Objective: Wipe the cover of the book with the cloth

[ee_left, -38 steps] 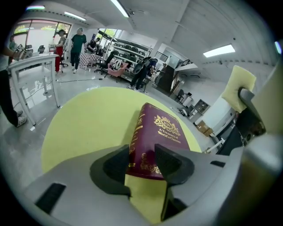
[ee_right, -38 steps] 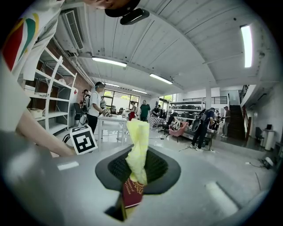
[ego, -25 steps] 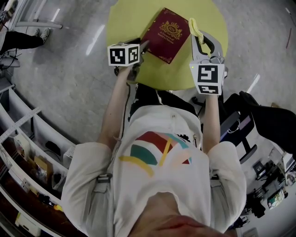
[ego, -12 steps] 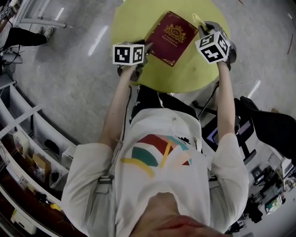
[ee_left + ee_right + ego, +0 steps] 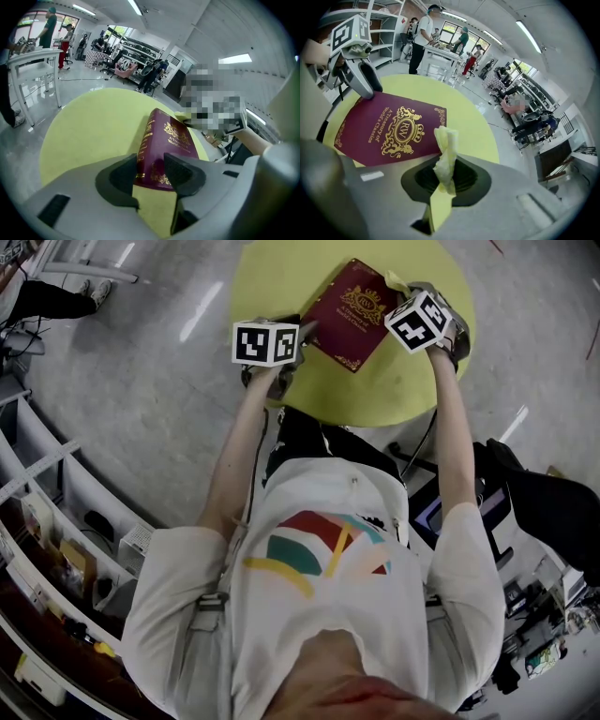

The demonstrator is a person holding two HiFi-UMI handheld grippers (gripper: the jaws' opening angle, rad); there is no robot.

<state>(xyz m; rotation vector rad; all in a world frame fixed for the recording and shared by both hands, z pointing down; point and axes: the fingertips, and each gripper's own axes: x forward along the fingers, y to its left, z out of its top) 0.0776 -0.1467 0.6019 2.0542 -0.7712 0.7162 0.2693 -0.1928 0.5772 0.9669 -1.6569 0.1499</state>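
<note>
A maroon book [image 5: 352, 310] with a gold crest lies closed on the round yellow table [image 5: 281, 277]. My left gripper [image 5: 302, 332] is at the book's near left corner. In the left gripper view its jaws are closed in on that corner of the book [image 5: 166, 140], one by the spine and one over the cover. My right gripper [image 5: 405, 292] hovers at the book's right edge, shut on a crumpled yellow cloth [image 5: 446, 152]. The cloth [image 5: 393, 280] sticks out past the jaws, just short of the cover [image 5: 389, 129].
The table's edge runs close to both grippers, with grey floor all round. A black chair [image 5: 539, 488] stands to my right and shelving [image 5: 47, 521] to my left. Several people stand by a white table [image 5: 440, 56] far behind.
My right gripper has swung from the table's right side up and left to the book's right edge, carrying the cloth. The left gripper and the book have stayed put.
</note>
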